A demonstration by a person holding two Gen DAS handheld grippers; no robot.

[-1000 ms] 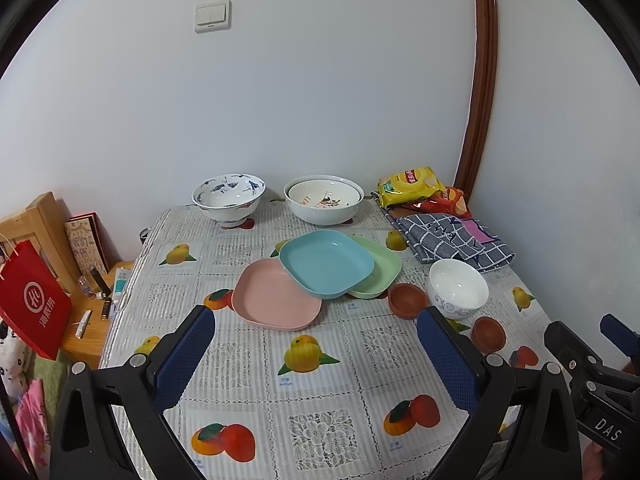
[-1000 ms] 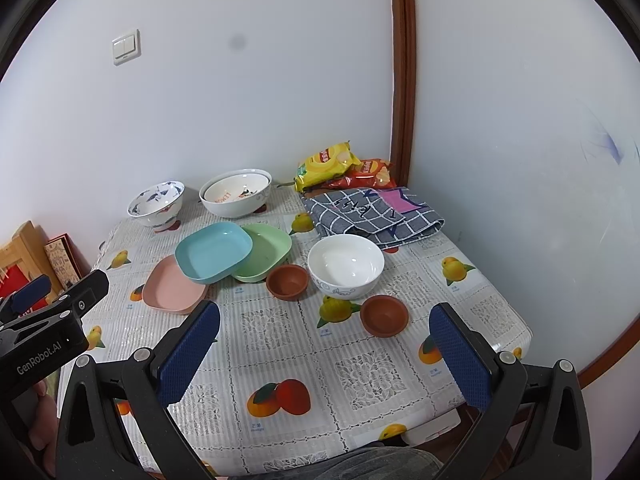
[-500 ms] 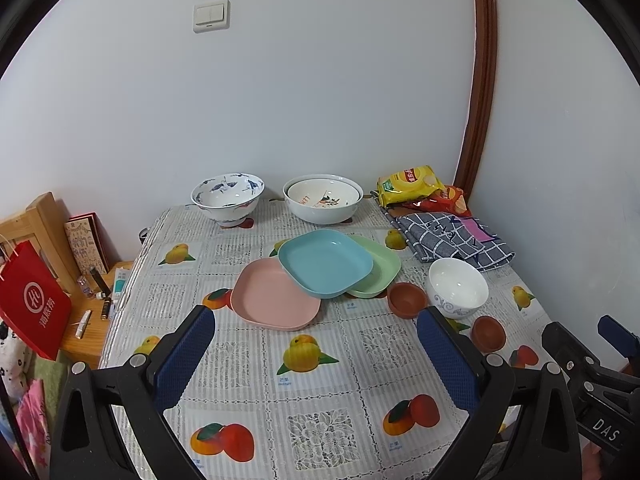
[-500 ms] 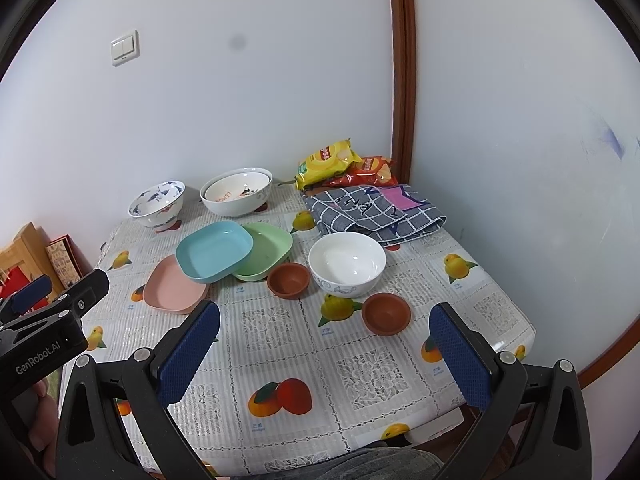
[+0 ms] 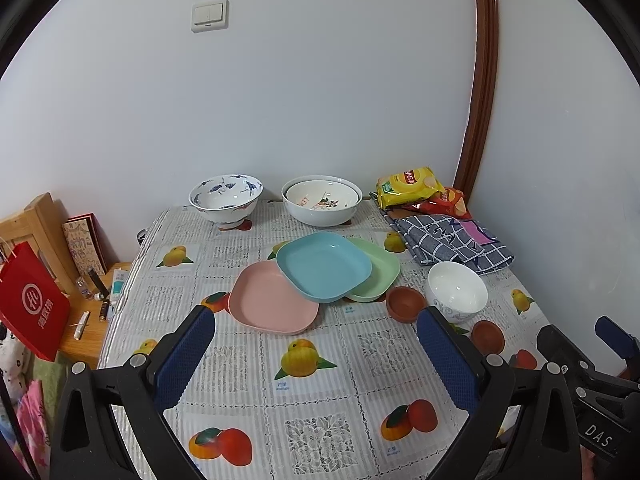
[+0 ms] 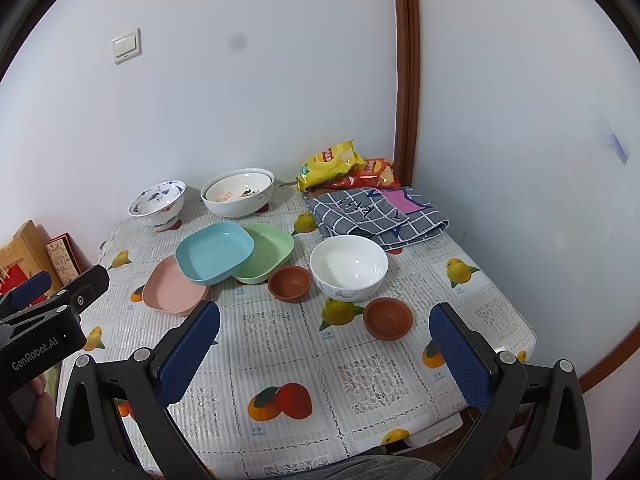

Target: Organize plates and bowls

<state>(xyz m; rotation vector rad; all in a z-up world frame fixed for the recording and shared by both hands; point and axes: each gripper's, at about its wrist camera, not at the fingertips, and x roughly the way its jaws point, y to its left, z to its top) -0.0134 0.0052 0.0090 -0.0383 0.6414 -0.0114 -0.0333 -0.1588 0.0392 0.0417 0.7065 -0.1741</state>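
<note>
On the fruit-print tablecloth a blue plate (image 5: 324,266) rests across a pink plate (image 5: 272,300) and a green plate (image 5: 378,270). Near them stand a white bowl (image 5: 457,291) and two small brown bowls (image 5: 405,303) (image 5: 487,335). At the back are a blue-patterned bowl (image 5: 226,203) and a large white bowl (image 5: 321,205) with another bowl nested inside. My left gripper (image 5: 316,356) is open and empty above the table's near part. My right gripper (image 6: 324,354) is open and empty, also short of the dishes. The same dishes show in the right wrist view, with the white bowl (image 6: 349,266) at centre.
A folded checked cloth (image 5: 450,242) and snack bags (image 5: 412,190) lie at the back right corner by the wall. A wooden side table (image 5: 86,320) with small items and a red bag (image 5: 30,306) stands left of the table. The table's right edge (image 6: 516,320) is near the wall.
Both grippers have drifted very slightly; the dishes have not moved and both grippers stay open.
</note>
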